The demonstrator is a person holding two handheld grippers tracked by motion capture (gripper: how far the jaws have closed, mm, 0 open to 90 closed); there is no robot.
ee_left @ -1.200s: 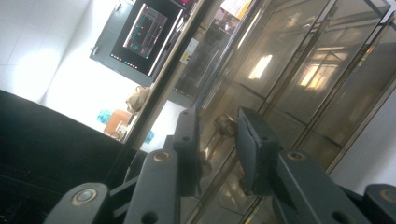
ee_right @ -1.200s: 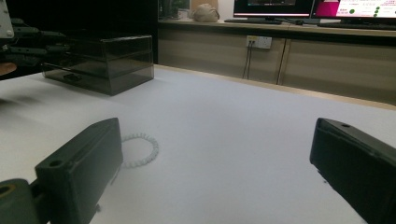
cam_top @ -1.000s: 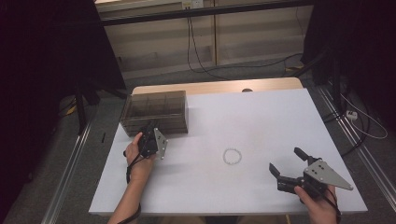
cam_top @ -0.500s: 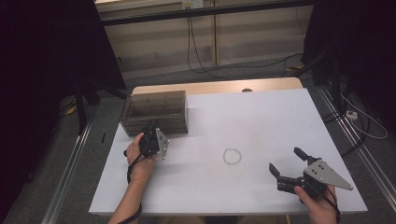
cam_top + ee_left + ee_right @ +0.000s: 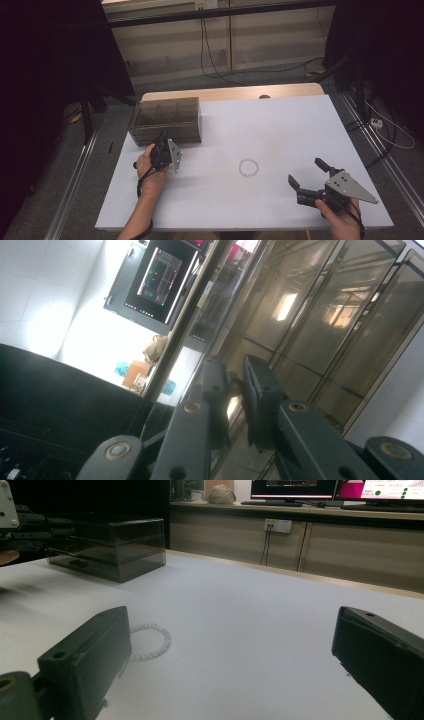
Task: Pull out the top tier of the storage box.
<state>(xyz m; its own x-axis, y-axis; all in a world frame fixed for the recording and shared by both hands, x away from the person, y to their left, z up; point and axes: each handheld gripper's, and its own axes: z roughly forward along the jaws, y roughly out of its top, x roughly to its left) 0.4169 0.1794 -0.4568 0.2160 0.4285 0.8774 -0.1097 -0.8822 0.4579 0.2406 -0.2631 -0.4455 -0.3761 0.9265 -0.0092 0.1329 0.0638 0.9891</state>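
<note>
Left claw (image 5: 162,141) nearly clenched at drawer box (image 5: 167,120) front, grasping nothing visible; right claw (image 5: 308,179) released. Keep pull straight toward 6 o'clock.

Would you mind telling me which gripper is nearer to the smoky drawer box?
Left. The left gripper sits right at the front of the drawer box, seemingly at a drawer knob. The right gripper is far off, across the table near the bead bracelet.

One smoked box (image 5: 167,120), one bead bracelet (image 5: 248,167), two grippers.
</note>
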